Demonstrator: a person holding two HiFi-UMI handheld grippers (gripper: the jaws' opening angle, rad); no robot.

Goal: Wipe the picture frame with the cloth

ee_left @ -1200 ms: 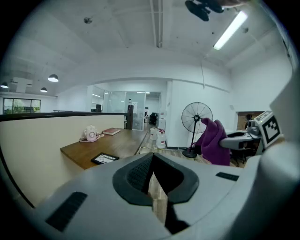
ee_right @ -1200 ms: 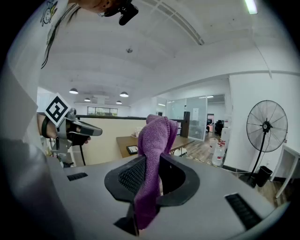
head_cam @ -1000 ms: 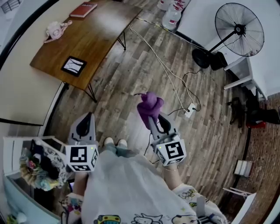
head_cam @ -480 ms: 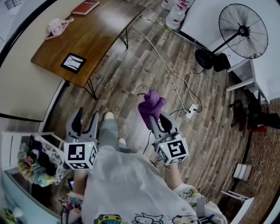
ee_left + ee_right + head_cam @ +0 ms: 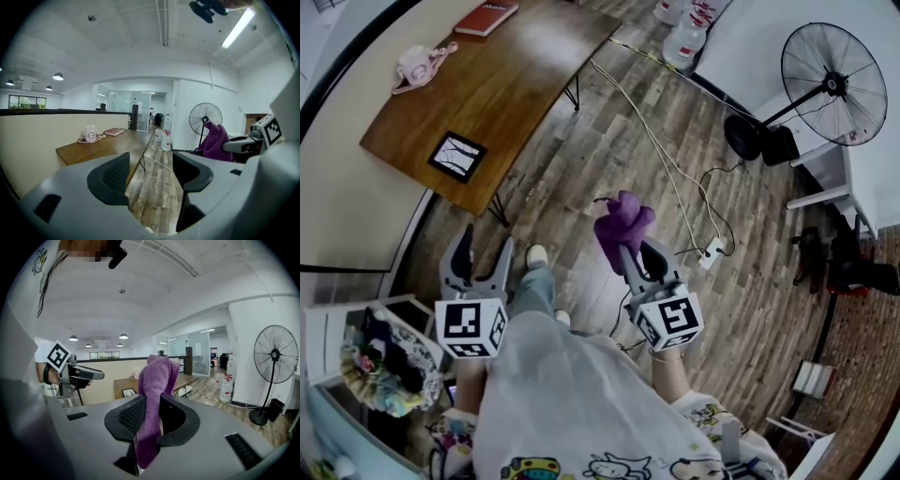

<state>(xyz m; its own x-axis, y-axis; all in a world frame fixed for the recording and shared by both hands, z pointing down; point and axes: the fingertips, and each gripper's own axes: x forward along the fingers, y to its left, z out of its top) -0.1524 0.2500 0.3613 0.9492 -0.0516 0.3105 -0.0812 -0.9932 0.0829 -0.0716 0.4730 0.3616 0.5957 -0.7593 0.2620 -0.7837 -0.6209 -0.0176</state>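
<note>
The picture frame (image 5: 457,157) is small, dark-rimmed and white inside. It lies flat near the front edge of the wooden table (image 5: 516,75) and also shows in the right gripper view (image 5: 128,392). My right gripper (image 5: 636,255) is shut on the purple cloth (image 5: 622,223), which stands up out of the jaws (image 5: 154,380). My left gripper (image 5: 482,258) is open over the floor, short of the table; its jaws have just been opening with nothing between them (image 5: 150,171). Both grippers are well apart from the frame.
A pink mug (image 5: 417,64) and a red book (image 5: 487,17) sit at the table's far end. Water bottles (image 5: 689,37), a standing fan (image 5: 834,80), cables (image 5: 675,178) and a power strip (image 5: 710,253) are on the floor to the right. A cluttered shelf (image 5: 375,361) stands at left.
The left jaws went from shut to wide open. Both grippers moved forward towards the table, and the person's foot stepped ahead between them. The cloth stays in the right jaws.
</note>
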